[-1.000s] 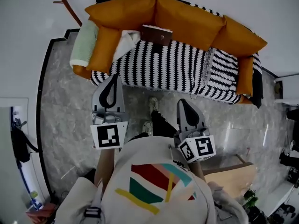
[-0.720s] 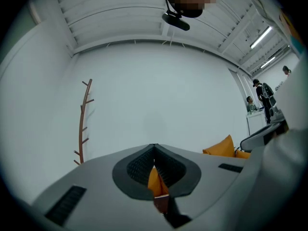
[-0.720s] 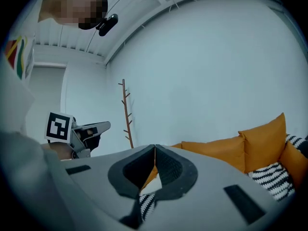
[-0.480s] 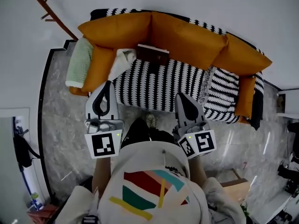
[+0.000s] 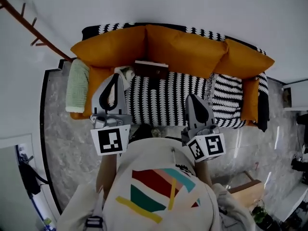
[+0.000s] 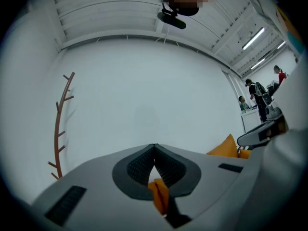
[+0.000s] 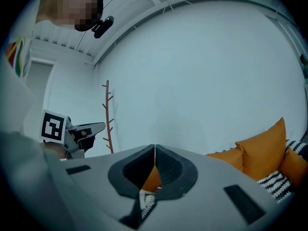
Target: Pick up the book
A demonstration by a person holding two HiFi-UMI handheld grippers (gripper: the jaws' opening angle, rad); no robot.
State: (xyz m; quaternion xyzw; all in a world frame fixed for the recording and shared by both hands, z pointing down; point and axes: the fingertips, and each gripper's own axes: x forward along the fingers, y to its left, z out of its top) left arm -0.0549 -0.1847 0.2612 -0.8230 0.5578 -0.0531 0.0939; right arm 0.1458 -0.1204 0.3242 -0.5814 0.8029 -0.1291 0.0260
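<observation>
A dark brown book [image 5: 151, 69] leans against the orange back cushions [image 5: 183, 49] of a sofa, on its black-and-white striped cover [image 5: 166, 97]. My left gripper [image 5: 116, 76] is held level over the seat's left part, its tip a little left of and below the book; its jaws are shut and empty. My right gripper [image 5: 191, 96] hovers above the seat's front edge, to the right of and nearer than the book, also shut and empty. In the left gripper view the jaws [image 6: 154, 147] meet at the tip. The right gripper view shows its tips [image 7: 154, 150] together; the book is in neither gripper view.
A pale green cushion [image 5: 77, 84] lies on the sofa's left arm and a white cloth [image 5: 126, 73] beside the book. A brown coat rack [image 5: 29, 25] stands at the back left. A wooden box [image 5: 246, 188] sits at the lower right. People stand far off [image 6: 255, 97].
Both grippers have moved forward to the sofa, from over the floor to over the seat. The sofa and book now lie closer. The jaws stayed shut.
</observation>
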